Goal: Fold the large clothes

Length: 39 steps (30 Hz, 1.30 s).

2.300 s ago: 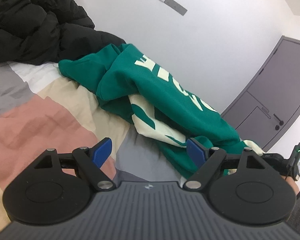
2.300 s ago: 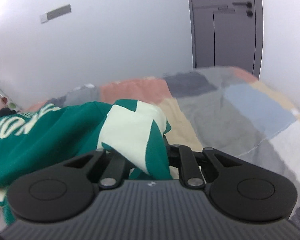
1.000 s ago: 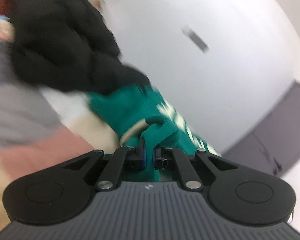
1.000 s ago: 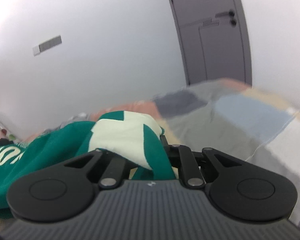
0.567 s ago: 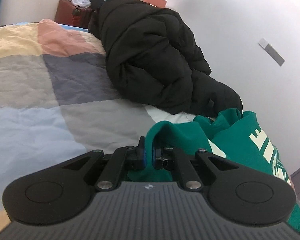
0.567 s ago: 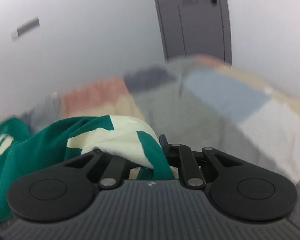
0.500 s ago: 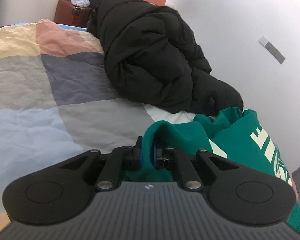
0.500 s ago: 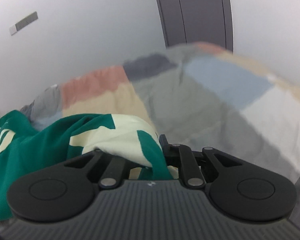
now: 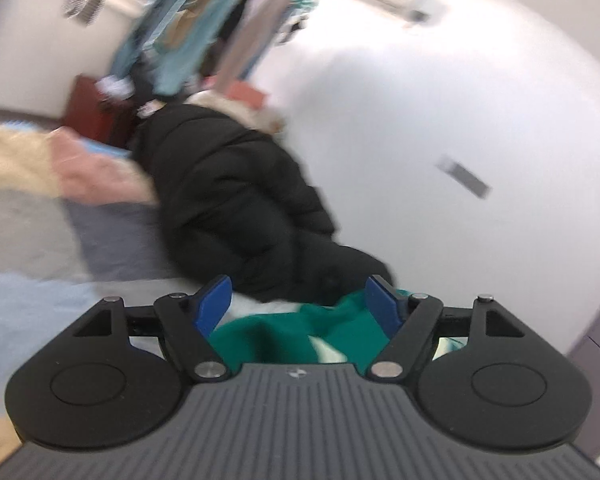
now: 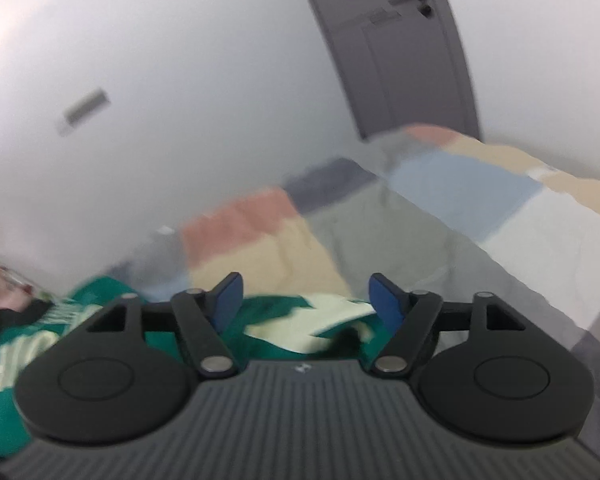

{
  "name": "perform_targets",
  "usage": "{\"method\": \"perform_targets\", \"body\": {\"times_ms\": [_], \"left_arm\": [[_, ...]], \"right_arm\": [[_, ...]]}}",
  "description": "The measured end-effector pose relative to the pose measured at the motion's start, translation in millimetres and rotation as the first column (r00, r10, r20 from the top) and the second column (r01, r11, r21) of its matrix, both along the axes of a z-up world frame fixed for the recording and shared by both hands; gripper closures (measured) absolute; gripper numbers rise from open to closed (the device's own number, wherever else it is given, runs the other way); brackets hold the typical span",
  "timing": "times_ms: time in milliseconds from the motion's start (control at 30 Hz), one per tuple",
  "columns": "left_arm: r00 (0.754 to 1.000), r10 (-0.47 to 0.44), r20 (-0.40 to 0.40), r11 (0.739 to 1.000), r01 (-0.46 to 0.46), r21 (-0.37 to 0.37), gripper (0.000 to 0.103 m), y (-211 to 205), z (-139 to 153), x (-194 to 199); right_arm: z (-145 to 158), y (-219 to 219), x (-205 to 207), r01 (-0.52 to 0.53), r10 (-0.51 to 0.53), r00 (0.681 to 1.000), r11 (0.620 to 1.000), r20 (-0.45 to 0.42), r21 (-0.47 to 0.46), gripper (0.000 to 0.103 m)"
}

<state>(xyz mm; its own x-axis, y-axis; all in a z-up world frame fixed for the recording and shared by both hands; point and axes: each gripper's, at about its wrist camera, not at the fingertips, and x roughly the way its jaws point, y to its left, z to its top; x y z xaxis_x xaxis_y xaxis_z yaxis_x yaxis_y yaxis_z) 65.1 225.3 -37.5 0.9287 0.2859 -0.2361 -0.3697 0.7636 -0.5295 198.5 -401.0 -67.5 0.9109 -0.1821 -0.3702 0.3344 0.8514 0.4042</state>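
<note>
Having just opened, both grippers, left gripper (image 9: 296,300) and right gripper (image 10: 306,298), straddle the unclamped green sweatshirt (image 9: 340,330), which may slump unevenly on the bed (image 10: 420,220).

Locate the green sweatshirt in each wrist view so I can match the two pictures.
Left wrist: green sweatshirt at bottom centre, low between the open blue pads, below the black jacket.
Right wrist: green sweatshirt at lower left, running under the open claw.
Shared landmark: the grey wall plate.

Bright, even indoor light — both fisheye views smeared by motion blur, walls bowing around the grey door (image 10: 400,52).
</note>
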Motion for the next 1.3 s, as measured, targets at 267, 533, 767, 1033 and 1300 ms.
{"method": "perform_targets", "body": {"times_ms": [267,533,767,1033,1300], "left_arm": [[0.927,-0.373,-0.024,0.914,0.363,-0.181,0.025,-36.8,-30.2,78.7],[0.887,-0.455,-0.087,0.817,0.376,-0.437,0.025,-41.9,-103.5,186.5],[0.931,-0.366,-0.001,0.782,0.307,-0.542,0.026,-0.7,-143.7,212.9],[0.956,-0.293,0.007,0.766,0.239,-0.597,0.067,22.1,-155.7,213.8],[0.95,-0.295,0.105,0.811,0.306,-0.499,0.095,19.3,-114.8,182.7]], "right_arm": [[-33.4,49.6,27.1,-0.378,0.387,0.921,0.863,0.043,0.336,0.027],[-105.3,96.0,95.4,-0.387,0.514,0.853,0.742,-0.094,0.548,0.017],[-135.2,89.4,131.3,-0.371,0.499,0.866,0.688,-0.036,0.624,0.018],[-137.9,88.8,160.7,-0.42,0.493,0.87,0.726,0.013,0.545,0.085],[-64.9,96.5,111.6,-0.568,0.536,0.823,0.767,0.188,0.299,0.095]]}}
